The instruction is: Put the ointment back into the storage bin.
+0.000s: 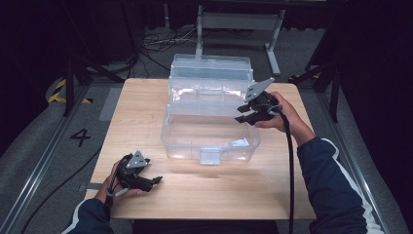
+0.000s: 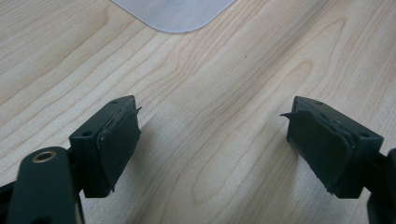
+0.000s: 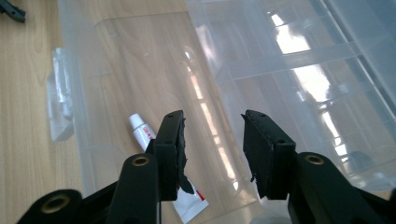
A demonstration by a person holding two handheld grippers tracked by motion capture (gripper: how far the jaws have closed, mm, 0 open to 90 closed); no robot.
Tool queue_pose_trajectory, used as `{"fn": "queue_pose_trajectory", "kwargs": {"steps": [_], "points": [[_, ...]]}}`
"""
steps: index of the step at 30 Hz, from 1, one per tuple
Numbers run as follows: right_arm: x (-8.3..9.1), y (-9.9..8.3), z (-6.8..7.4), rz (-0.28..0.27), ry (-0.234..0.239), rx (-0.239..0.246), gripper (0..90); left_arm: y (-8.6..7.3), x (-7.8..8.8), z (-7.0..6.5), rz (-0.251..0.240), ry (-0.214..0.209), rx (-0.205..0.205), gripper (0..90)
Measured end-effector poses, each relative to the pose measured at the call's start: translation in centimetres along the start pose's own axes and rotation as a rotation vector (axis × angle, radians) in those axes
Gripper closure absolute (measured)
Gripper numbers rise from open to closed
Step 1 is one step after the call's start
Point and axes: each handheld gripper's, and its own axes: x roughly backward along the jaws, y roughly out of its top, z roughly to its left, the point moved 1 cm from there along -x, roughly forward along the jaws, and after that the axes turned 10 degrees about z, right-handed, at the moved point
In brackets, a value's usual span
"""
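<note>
We list the items from left to right as the high view lays them out.

Item one: the left gripper (image 1: 157,181), held in the person's left hand (image 1: 117,187) low over the near left part of the wooden table (image 1: 141,97). In the left gripper view its jaws stand wide apart with bare wood between them; it holds nothing. It points rightward across the table, toward the box's near corner (image 2: 173,16).

Item two: the clear plastic box (image 1: 210,141), at the table's middle, its long axis running left to right. Its lid (image 1: 210,73) is thrown back and stands behind the tub, toward the far edge. A clear latch (image 1: 210,157) sits at the middle of the near wall.

Item three: the white tube (image 3: 184,198) with red print, lying flat on the box floor at the right near corner. In the right gripper view its long axis runs on a slant, with the white cap (image 3: 137,122) at the upper left and the body coming down toward the lower right, partly behind one jaw. In the high view we see it as a small pale shape (image 1: 239,143) by the right wall.

Item four: the right gripper (image 1: 245,118), in the person's right hand (image 1: 285,117), above the box's right rim and pointing left and down into it. Its jaws are partly open, with nothing between the pads; the tube lies below, untouched.
</note>
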Motion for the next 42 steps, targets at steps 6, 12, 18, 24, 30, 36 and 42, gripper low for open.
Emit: {"fn": "queue_pose_trajectory", "kwargs": {"steps": [6,12,18,24,30,36,42], "points": [[0.5,0.0,-0.7,-0.043,-0.047,-0.038,59.2,0.0,0.0,0.0,0.001,0.0,0.0,17.1],[0.8,-0.2,-1.4,-0.084,-0.068,-0.072,58.5,0.0,0.0,0.0,0.001,-0.001,0.001,17.2],[1.1,-0.5,-2.5,-0.181,-0.149,-0.104,57.4,0.3,0.1,0.0,0.023,0.008,0.01,17.3],[1.4,-0.8,-3.9,-0.268,-0.182,-0.155,55.2,0.8,0.2,-0.4,0.06,0.014,0.021,20.6],[0.9,-0.8,-5.0,-0.286,-0.179,-0.174,51.2,2.0,1.2,-0.9,0.006,0.035,0.012,22.0],[0.7,-0.8,-6.1,-0.3,-0.215,-0.189,50.3,3.5,3.0,-1.0,-0.064,0.076,0.0,22.1],[0.3,-0.9,-7.2,-0.256,-0.197,-0.2,49.8,5.1,4.7,-1.2,-0.092,0.125,-0.022,24.8]]}}
